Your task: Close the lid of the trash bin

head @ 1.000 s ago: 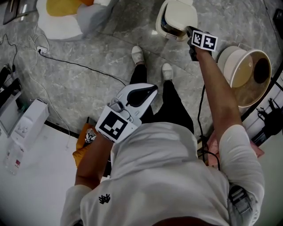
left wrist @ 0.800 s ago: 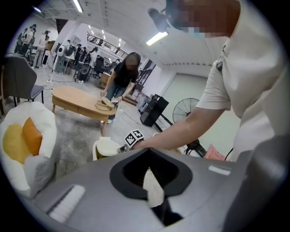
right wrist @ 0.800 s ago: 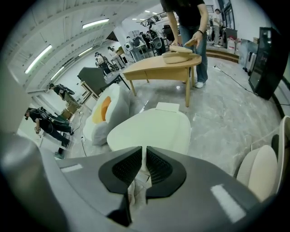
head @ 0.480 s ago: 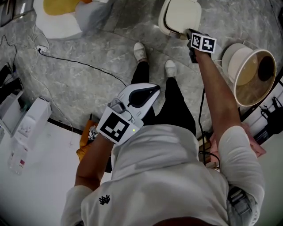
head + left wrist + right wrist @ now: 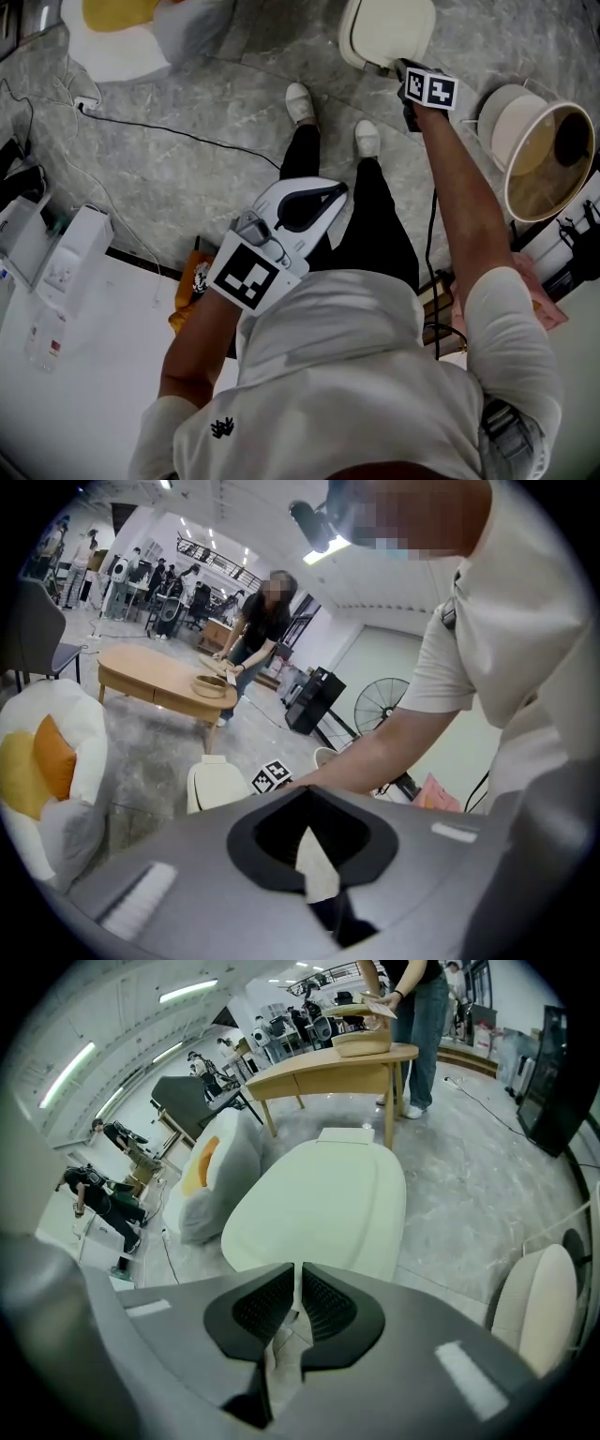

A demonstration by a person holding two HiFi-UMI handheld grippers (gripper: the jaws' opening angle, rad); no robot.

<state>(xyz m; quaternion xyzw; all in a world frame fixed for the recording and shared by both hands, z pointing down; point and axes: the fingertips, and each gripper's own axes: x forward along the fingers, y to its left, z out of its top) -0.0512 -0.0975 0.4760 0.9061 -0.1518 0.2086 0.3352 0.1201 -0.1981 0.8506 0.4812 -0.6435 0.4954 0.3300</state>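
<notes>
The cream trash bin [image 5: 386, 28] stands on the grey floor ahead of the person's feet, its lid [image 5: 319, 1208] lying flat and down. My right gripper [image 5: 401, 67], arm stretched out, is at the bin's near right edge. Its jaws are shut with only a thin slit between them, right gripper [image 5: 298, 1283] just short of the lid's front edge; contact cannot be told. My left gripper [image 5: 333, 190] is held back near the person's body, shut and empty. In the left gripper view [image 5: 305, 822] the bin [image 5: 217, 785] shows far off.
A white beanbag with a yellow cushion [image 5: 122, 28] sits at the far left. A round tan-lined tub [image 5: 544, 155] stands right of the bin. A black cable [image 5: 178, 141] crosses the floor. A white table [image 5: 84, 328] is at lower left. A wooden table [image 5: 337, 1063] stands beyond the bin.
The bin's lid has gone from tilted up, with the inside showing, to lying flat on the bin. The right gripper stayed at its edge; the left barely moved.
</notes>
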